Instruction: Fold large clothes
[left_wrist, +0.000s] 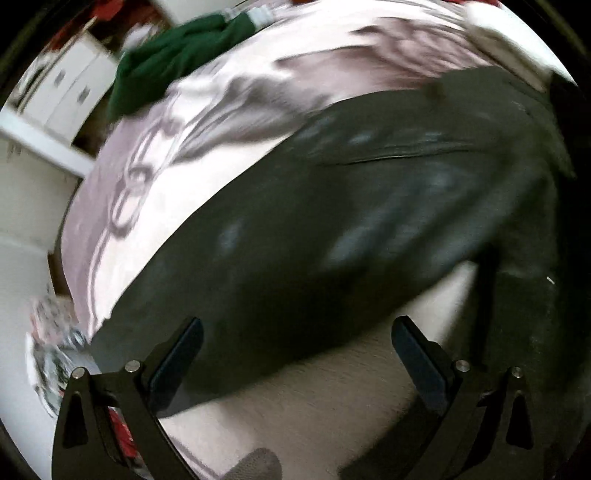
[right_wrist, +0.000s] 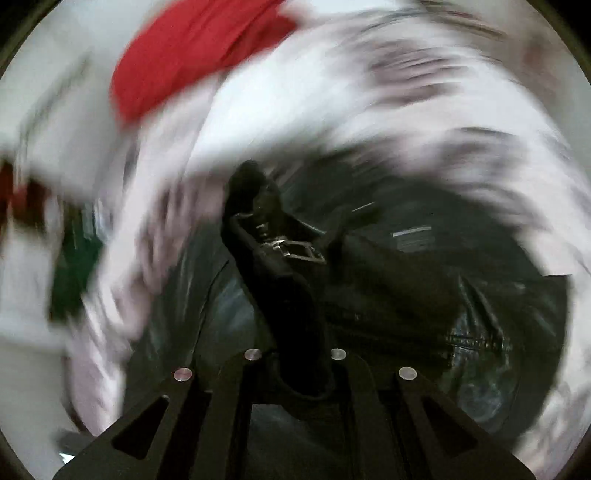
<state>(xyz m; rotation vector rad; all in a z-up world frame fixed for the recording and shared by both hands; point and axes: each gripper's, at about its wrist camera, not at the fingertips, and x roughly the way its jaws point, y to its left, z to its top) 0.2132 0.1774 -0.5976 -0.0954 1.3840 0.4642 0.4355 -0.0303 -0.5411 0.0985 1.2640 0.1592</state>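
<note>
Black jacket (left_wrist: 332, 229) lies spread on patterned bed sheet (left_wrist: 155, 155); looks heavy, leather-like, slick. Left claw (left_wrist: 297, 339) wide apart, empty, over hem. Right wrist view: right claw (right_wrist: 295, 373) pinched on buckled strap (right_wrist: 273, 258); better hold at seams.

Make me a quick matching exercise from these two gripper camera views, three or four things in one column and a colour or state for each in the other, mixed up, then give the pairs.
Column one:
1. left gripper
2. right gripper
3. bundled garment at the bed's far edge
4. large jacket

Column two:
A. black
B. open, holding nothing
C. dark green
D. shut on black fabric

Pairs: 1-B, 2-D, 3-C, 4-A
</note>
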